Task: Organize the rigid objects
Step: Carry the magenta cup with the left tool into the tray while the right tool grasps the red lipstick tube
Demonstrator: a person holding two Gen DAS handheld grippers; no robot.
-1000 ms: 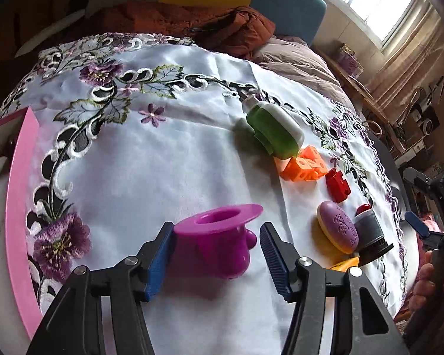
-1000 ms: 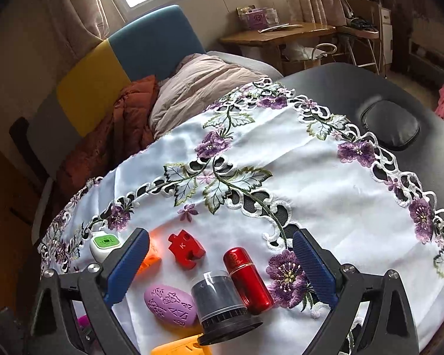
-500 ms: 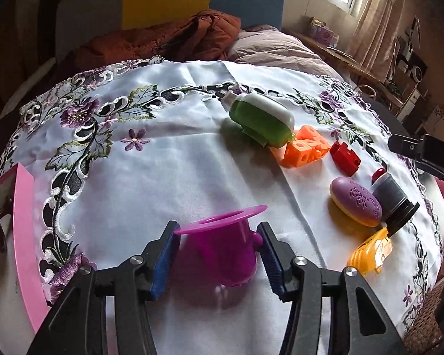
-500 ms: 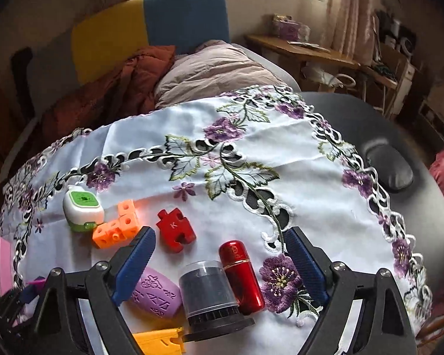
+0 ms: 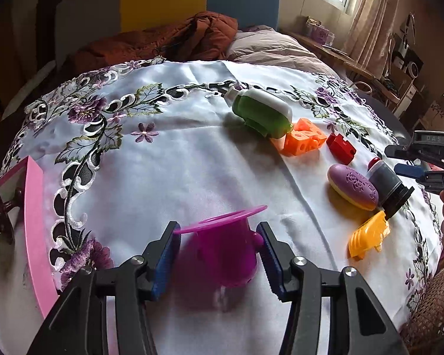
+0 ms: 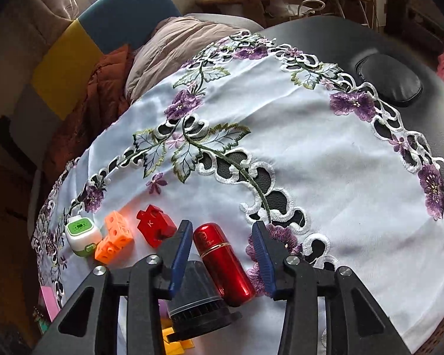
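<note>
My left gripper (image 5: 219, 256) is shut on a purple plastic cup (image 5: 222, 251) with a wide rim and holds it just above the white embroidered tablecloth (image 5: 177, 171). My right gripper (image 6: 222, 254) is open, its fingers straddling a red cylinder (image 6: 222, 263) lying on the cloth; a gap shows on the right side. A black-and-clear canister (image 6: 196, 298) lies just left of the cylinder, under the left finger (image 6: 179, 257).
A green-white container (image 5: 260, 112), orange cubes (image 5: 303, 140), red puzzle piece (image 5: 340, 148), purple oval (image 5: 352, 186) and yellow toy (image 5: 367, 235) lie in a row at right. A pink tray edge (image 5: 35, 230) is at left. A sofa with cushions stands behind.
My left gripper closed on the purple cup and lifted it slightly. My right gripper narrowed and moved down and forward around the red cylinder.
</note>
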